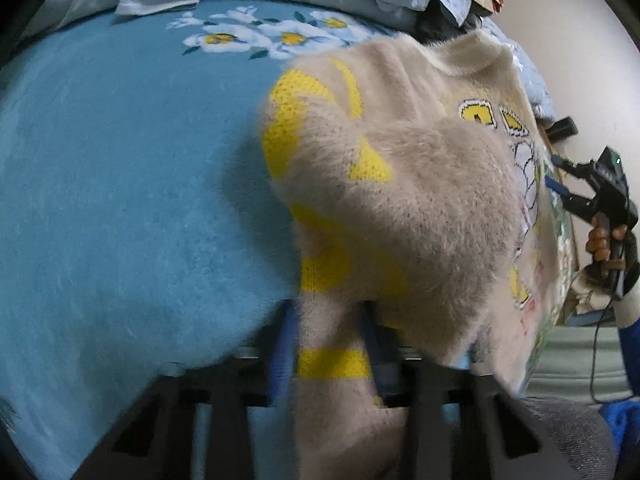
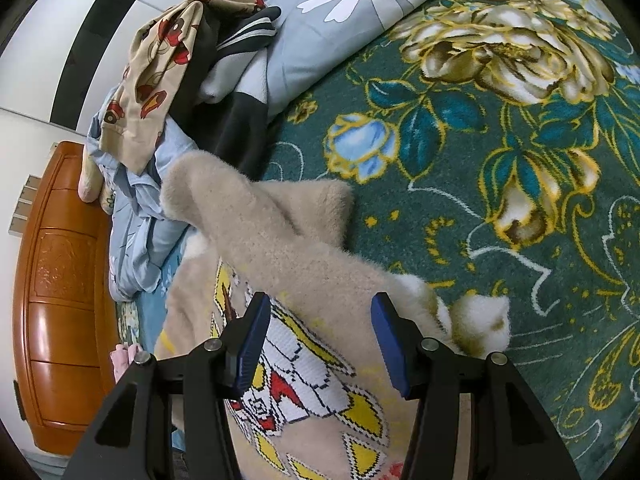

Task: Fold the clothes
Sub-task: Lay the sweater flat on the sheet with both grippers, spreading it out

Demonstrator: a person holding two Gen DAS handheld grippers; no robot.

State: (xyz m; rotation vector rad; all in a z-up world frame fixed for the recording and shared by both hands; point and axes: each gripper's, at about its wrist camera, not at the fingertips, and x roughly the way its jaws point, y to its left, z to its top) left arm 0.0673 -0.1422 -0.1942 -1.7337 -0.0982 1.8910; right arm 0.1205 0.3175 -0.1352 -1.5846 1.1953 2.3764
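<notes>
In the left wrist view, the left claw (image 1: 326,360) is closed on a sleeve of the fluffy beige sweater with yellow knitted patches (image 1: 400,200), the fabric bunched between its blue pads and carried up over the garment's body, which lies on the fleecy blue floral blanket (image 1: 120,200) covering the bed. The right claw (image 1: 560,182) shows at the far right edge, clear of the cloth. In the right wrist view, the right claw (image 2: 318,344) hangs wide open with nothing in it, just above the sweater's (image 2: 280,240) cartoon front; another sleeve already lies folded across the chest, and a heap of unfolded clothes (image 2: 180,80) sits beyond on the dark green flowered bedspread (image 2: 480,160). The step in hand appears to be folding the sleeve inward; next, the left claw should lay it flat across the chest and let go, before the hem is folded up.
</notes>
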